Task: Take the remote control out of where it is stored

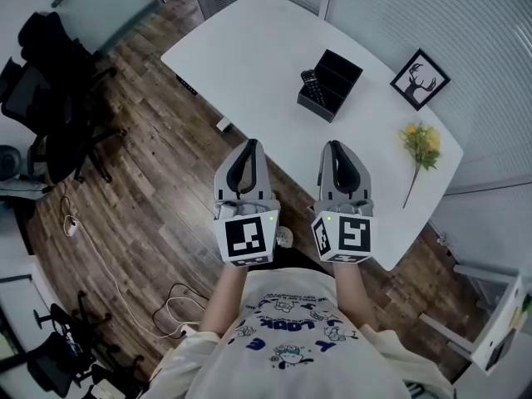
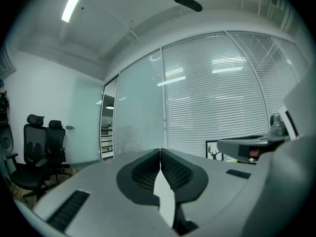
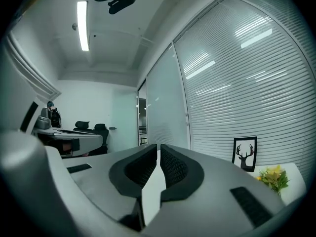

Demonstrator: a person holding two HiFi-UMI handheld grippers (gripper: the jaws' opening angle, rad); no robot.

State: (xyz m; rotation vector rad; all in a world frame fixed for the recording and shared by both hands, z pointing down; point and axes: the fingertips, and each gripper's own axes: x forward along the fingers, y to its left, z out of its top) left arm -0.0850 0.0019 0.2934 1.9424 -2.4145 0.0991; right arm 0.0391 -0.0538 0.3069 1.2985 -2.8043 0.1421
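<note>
A black remote control stands in the near-left compartment of a black organiser box on the white table. Both grippers hover side by side over the table's near edge, well short of the box. My left gripper is shut and empty, its black pads meeting at the tip. My right gripper is also shut on nothing, its jaws closed together. Neither gripper view shows the remote or the box.
A framed deer picture leans at the table's far right. Yellow flowers lie near the right edge. Black office chairs stand on the wood floor to the left, with cables beside them.
</note>
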